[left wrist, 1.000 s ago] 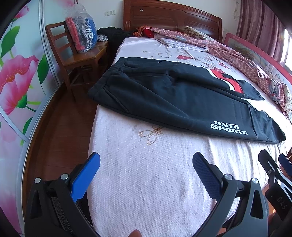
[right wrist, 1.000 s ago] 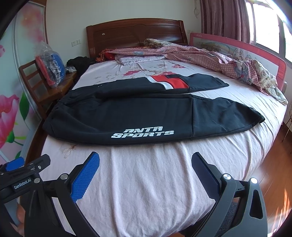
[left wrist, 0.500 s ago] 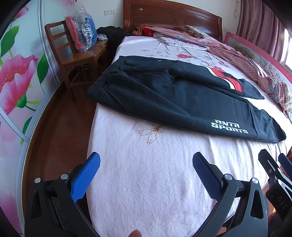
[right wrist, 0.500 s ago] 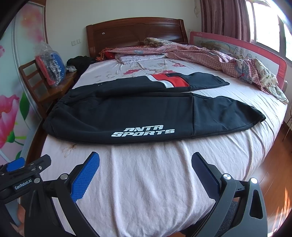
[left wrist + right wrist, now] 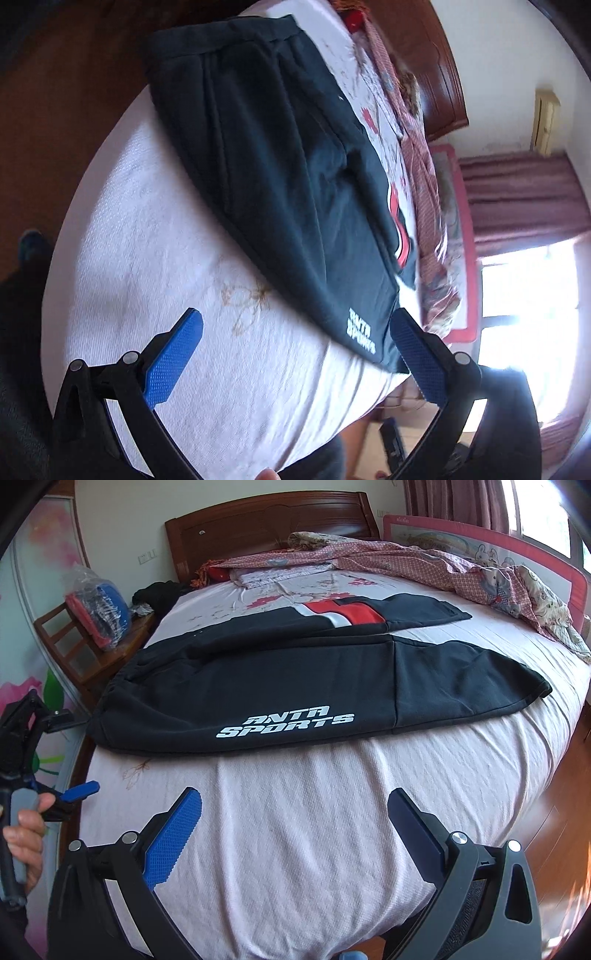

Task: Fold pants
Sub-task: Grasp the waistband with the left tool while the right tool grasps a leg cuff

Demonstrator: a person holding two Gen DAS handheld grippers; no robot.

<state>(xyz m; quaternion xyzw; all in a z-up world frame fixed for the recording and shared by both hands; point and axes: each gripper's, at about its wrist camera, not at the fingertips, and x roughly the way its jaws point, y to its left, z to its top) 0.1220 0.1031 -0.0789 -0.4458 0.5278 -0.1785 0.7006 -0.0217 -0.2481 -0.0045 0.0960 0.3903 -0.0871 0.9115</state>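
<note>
Black pants (image 5: 295, 679) with a white "ANTA SPORTS" print and a red-and-white stripe lie spread flat across the bed, waistband to the left, legs to the right. They also show in the left wrist view (image 5: 280, 166). My right gripper (image 5: 293, 827) is open and empty over the bare sheet, short of the pants' near edge. My left gripper (image 5: 295, 350) is open and empty, rolled sideways, above the sheet near the waistband end. It also shows at the left of the right wrist view (image 5: 79, 792).
The pink bed sheet (image 5: 314, 812) ends at a rounded front edge. A checked quilt (image 5: 424, 561) is heaped at the back right by a red bed rail (image 5: 535, 554). A wooden chair (image 5: 85, 642) with a plastic bag stands left of the bed. Wooden headboard (image 5: 266, 520) behind.
The left gripper has rolled strongly sideways and moved closer toward the pants' waistband end. The right gripper has moved slightly. The pants have not moved.
</note>
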